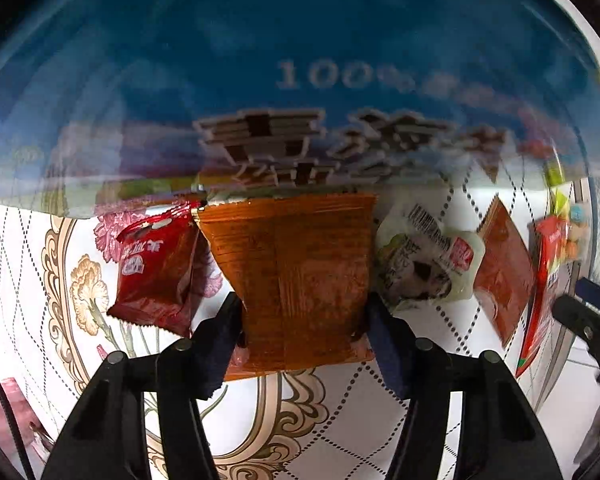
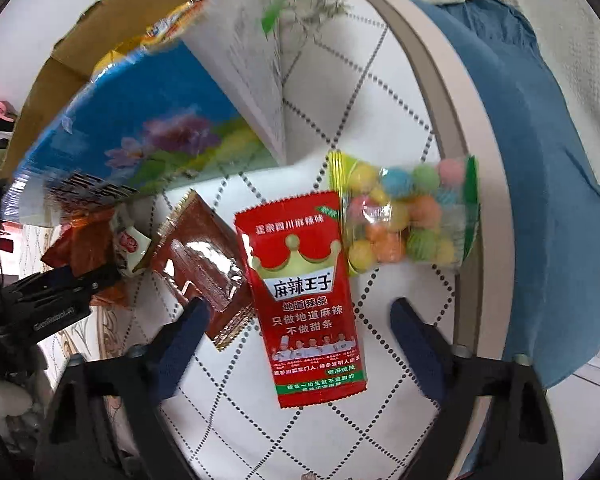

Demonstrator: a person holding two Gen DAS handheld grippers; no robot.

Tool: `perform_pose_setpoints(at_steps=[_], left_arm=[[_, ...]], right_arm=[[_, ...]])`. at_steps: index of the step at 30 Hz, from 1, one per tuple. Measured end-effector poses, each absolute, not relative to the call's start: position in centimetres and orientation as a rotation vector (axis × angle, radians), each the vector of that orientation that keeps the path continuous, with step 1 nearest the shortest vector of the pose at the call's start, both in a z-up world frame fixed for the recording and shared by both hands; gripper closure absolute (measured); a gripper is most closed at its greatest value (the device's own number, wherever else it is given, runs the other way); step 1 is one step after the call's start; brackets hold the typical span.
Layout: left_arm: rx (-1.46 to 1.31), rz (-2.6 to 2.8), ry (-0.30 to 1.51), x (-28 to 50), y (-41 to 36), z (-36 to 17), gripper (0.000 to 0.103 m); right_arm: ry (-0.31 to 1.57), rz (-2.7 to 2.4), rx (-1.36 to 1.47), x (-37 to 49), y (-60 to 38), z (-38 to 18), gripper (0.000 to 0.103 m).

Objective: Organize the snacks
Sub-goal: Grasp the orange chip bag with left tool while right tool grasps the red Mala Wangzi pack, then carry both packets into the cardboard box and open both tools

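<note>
Left wrist view shows my left gripper [image 1: 304, 320] clenched on an orange-brown snack packet [image 1: 296, 276], pads pressing both its side edges, the packet held just above the patterned tabletop [image 1: 340, 420] and right up against the blue box [image 1: 260, 60] that fills the upper frame. Beside it lie a dark red packet [image 1: 156, 272] on one side and a pale barcoded pouch [image 1: 424, 260] on the other, with another brown sachet [image 1: 500, 272] further out.

My right gripper [image 2: 300, 344] is released, jaws spread wide around the lower part of a red spicy-strip packet [image 2: 304, 300] lying flat on the table, not yet touching it. A bag of coloured candy balls [image 2: 404, 216] sits just beyond, touching its top corner.

As I judge it, the thin orange packet could buckle or slip from an edge pinch, or catch on the box's wall as it goes in. Closing my right jaws might also snag the glossy brown sachet [image 2: 204, 264] overlapping the red packet's edge.

Only the right view shows the box's open cardboard flap [image 2: 80, 40] and the snacks inside; only the left shows the dark red packet.
</note>
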State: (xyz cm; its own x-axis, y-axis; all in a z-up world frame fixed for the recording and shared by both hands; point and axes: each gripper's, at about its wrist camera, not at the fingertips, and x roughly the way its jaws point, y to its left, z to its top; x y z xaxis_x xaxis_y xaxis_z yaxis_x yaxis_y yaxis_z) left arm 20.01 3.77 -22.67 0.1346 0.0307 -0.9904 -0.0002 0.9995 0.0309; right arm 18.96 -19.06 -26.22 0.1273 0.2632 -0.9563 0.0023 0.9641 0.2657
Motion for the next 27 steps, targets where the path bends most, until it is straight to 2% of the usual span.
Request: perform_pose_setpoints(at_steps=[3,6,8,15,18,22,27], left_arm=[[0.032,0.011,1.455,18.5,3.7,-22.7,0.046],[0.004,0.004,1.494,16.4,4.3,-23.0,0.046],[-0.021,-0.004,1.524,14.6,4.7,-23.2,0.046],[-0.093,-0.028,1.58,10.9,5.2,-24.7,0.045],[-0.147,-0.012,1.586,10.6,5.5,-25.7,0.042],[-0.202,0.009,1.596,11.0,5.9,-26.6,0.042],[-0.19,0.029,1.579,10.3,5.5,-26.9,0.043]], right_arm=[[1.45,0.203,0.184,19.0,-18.4,-27.6,0.018],[1.466,0.218,0.204,19.4,-18.2,-29.2,0.031],[1.459,0.225,0.235,18.9,-18.2,-29.3,0.045],[1.535,0.318,0.169,13.2,-15.6,-29.1,0.046],[1.552,0.329,0.147,11.0,-14.8,-29.6,0.045],[1.554,0.304,0.176,10.7,-15.1,-30.6,0.042],[1.544,0.281,0.158,11.4,-14.5,-32.1,0.043]])
